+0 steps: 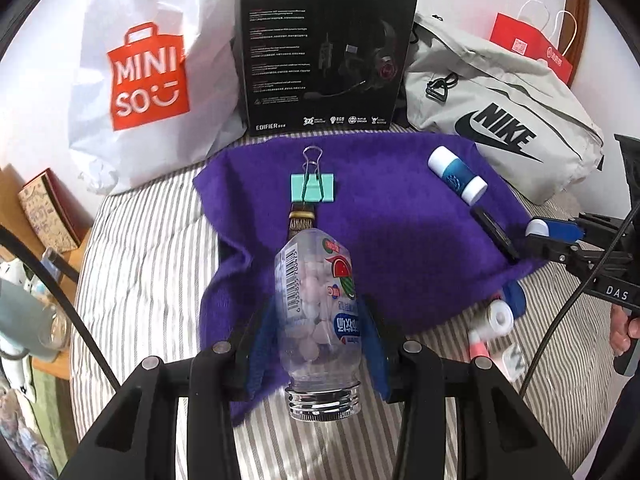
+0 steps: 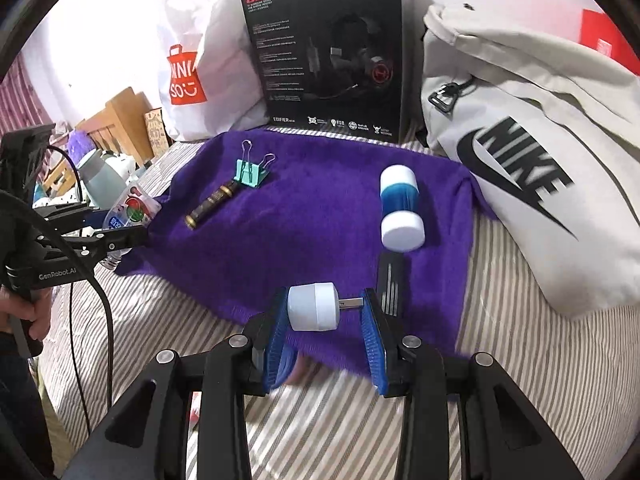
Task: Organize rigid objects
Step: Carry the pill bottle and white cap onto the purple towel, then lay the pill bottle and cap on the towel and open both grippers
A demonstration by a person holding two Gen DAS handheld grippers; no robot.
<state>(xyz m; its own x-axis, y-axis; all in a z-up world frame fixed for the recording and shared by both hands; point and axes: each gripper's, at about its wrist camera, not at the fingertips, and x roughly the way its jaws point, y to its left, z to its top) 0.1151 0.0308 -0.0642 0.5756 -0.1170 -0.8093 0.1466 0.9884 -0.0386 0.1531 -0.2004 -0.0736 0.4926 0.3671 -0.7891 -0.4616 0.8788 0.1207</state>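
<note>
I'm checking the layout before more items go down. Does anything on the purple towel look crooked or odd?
The purple towel is rumpled, its left edge folded up beside the candy bottle in the left gripper. Nothing looks spilled or broken.

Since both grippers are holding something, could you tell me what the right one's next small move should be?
Probably lower the white USB light, clamped in the right gripper, onto the purple towel beside the black stick; bare towel lies there.

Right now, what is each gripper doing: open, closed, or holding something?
Left gripper: closed on the clear candy bottle.
Right gripper: closed on the small white USB plug light, pinched end to end.
</note>
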